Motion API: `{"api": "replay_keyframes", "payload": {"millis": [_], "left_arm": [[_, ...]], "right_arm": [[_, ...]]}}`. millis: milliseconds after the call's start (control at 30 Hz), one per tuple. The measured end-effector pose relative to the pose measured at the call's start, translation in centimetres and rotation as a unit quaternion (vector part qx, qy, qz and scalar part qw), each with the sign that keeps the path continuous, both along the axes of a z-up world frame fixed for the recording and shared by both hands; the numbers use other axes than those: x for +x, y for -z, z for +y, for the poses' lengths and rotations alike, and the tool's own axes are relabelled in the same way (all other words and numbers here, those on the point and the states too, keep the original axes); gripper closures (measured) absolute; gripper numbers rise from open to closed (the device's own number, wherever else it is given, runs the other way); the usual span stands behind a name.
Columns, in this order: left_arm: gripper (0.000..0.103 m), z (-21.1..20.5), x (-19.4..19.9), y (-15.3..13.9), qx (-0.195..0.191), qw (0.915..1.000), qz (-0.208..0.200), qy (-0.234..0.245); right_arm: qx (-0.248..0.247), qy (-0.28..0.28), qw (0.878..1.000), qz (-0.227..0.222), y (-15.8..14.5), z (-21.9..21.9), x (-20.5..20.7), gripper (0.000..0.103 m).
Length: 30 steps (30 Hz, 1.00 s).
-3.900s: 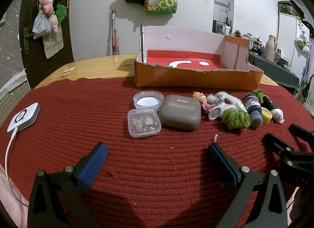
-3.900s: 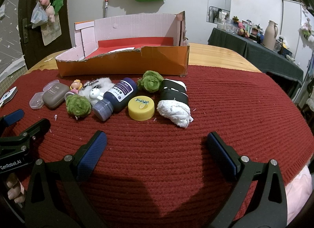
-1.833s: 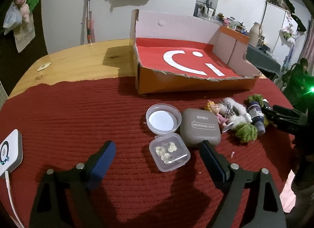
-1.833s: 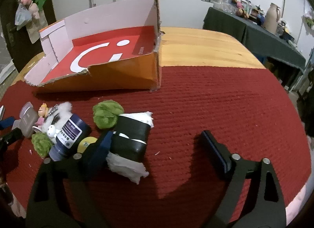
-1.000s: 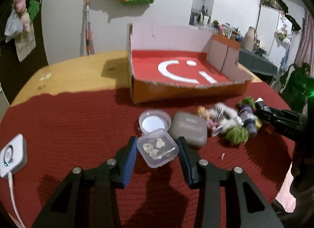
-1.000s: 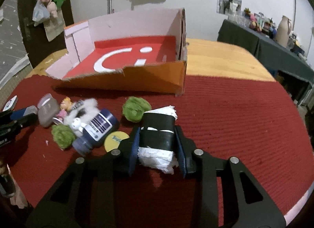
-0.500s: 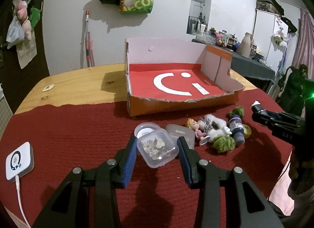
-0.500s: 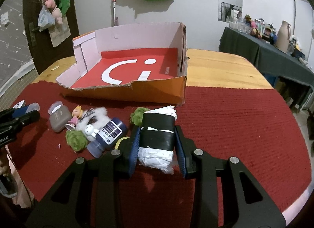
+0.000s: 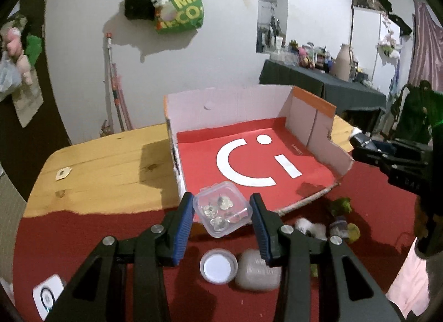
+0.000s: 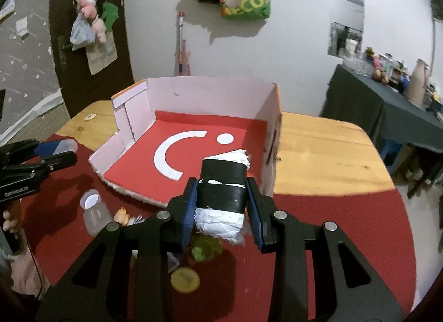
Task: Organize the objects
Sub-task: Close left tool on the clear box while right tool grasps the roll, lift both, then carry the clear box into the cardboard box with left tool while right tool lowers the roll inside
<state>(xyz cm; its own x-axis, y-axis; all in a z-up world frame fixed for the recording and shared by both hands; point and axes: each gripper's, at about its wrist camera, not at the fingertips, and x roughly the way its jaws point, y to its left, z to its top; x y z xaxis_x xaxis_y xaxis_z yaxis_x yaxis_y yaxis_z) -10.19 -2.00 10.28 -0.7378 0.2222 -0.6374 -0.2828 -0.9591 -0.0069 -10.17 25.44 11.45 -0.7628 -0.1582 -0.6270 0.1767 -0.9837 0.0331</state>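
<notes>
My left gripper (image 9: 223, 211) is shut on a small clear plastic box (image 9: 221, 212) of metal trinkets, held in the air over the near left corner of the open cardboard box (image 9: 315, 117) with a red floor. My right gripper (image 10: 223, 205) is shut on a white paper bundle wrapped in black tape (image 10: 223, 192), held above the cardboard box's (image 10: 205, 92) near right corner. On the red cloth lie a round clear lid (image 9: 218, 265), a grey eye-shadow case (image 9: 257, 270), a small doll (image 10: 121, 215), a green pompom (image 10: 206, 250) and a yellow cap (image 10: 185, 279).
A white device (image 9: 48, 295) with a cable lies at the cloth's left edge. The wooden table (image 10: 326, 153) is bare beyond the cloth. A dark side table (image 10: 382, 106) with clutter stands at the right. Each gripper shows in the other's view, the right one (image 9: 387, 153) and the left one (image 10: 41, 156).
Both grippers closed on their objects about a second ago, then lifted them up and forward over the cardboard box's near edge.
</notes>
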Motion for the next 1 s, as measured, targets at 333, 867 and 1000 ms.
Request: {"api": "replay_keyframes", "payload": {"millis": [333, 867, 1000], "left_arm": [[0.06, 1.4, -6.8, 2.7, -0.059, 0.9952, -0.074, 0.026], [0.06, 3.1, -9.7, 5.5, -0.103, 0.9812, -0.142, 0.08], [0.06, 3.6, -10.0, 5.9, -0.119, 0.9771, -0.15, 0.093]], "right_arm": [[0.028, -0.049, 0.992, -0.111, 3.5, -0.3, -7.6, 0.071], [0.086, -0.089, 0.974, -0.192, 6.4, -0.9, -10.3, 0.07], [0.096, -0.099, 0.97, -0.202, 6.7, -1.1, -10.5, 0.07]]}}
